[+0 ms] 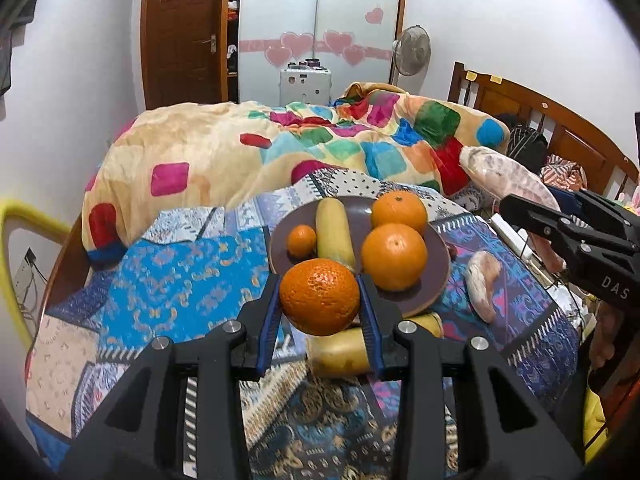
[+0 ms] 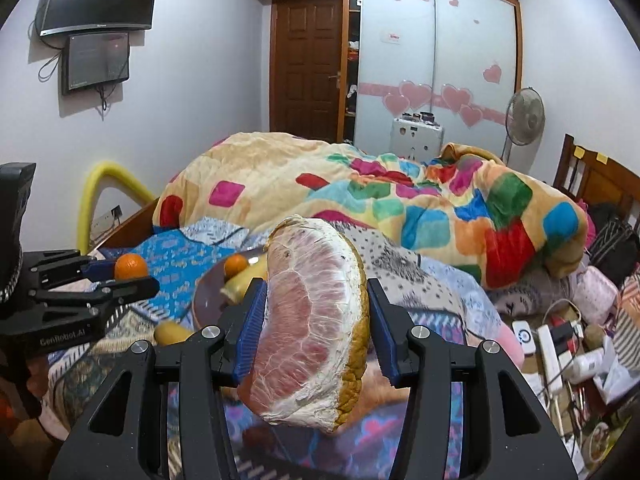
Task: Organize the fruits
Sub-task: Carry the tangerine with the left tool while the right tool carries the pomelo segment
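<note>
My left gripper (image 1: 320,308) is shut on an orange (image 1: 319,297) and holds it above the near edge of a brown plate (image 1: 438,258). The plate holds two large oranges (image 1: 394,256), a small orange (image 1: 302,240) and a yellow fruit piece (image 1: 334,234). Another yellow piece (image 1: 340,352) lies on the bed under the held orange. My right gripper (image 2: 316,332) is shut on a large pink pomelo wedge (image 2: 312,320), raised over the bed to the right of the plate (image 2: 206,292). A second pomelo piece (image 1: 482,284) lies right of the plate.
A patterned blue sheet (image 1: 180,276) covers the bed. A bunched colourful blanket (image 1: 280,148) lies behind the plate. A wooden headboard (image 1: 532,108) and clutter with a power strip (image 2: 554,352) are at the right. A yellow foam rail (image 1: 16,216) is at the left.
</note>
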A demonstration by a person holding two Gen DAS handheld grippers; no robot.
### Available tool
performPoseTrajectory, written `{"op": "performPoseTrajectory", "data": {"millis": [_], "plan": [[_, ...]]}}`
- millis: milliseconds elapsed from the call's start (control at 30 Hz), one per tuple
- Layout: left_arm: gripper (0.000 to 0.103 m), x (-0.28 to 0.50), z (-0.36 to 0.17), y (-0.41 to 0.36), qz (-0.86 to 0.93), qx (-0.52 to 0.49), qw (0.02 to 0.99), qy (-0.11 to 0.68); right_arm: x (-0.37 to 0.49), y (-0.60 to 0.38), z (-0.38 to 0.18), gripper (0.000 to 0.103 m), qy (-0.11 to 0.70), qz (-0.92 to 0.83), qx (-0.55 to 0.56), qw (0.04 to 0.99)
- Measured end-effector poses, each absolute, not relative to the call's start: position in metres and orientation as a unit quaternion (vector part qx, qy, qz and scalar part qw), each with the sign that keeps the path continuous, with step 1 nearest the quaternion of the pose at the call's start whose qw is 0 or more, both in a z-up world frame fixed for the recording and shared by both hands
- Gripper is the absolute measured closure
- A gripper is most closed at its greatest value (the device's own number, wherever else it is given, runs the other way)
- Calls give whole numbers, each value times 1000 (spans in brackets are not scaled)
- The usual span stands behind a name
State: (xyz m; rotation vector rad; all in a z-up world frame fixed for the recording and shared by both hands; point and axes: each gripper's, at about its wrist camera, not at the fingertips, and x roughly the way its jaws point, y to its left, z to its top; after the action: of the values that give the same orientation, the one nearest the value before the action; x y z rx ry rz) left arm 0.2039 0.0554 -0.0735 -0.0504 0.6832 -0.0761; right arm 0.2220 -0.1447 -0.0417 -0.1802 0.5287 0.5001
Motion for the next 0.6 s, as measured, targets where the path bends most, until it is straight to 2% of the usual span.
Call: {"op": "performPoseTrajectory", "data": {"millis": [600], "plan": [[66, 264, -98, 71, -34, -23, 933, 359, 279, -92, -56, 57, 278, 259, -111, 918]]}}
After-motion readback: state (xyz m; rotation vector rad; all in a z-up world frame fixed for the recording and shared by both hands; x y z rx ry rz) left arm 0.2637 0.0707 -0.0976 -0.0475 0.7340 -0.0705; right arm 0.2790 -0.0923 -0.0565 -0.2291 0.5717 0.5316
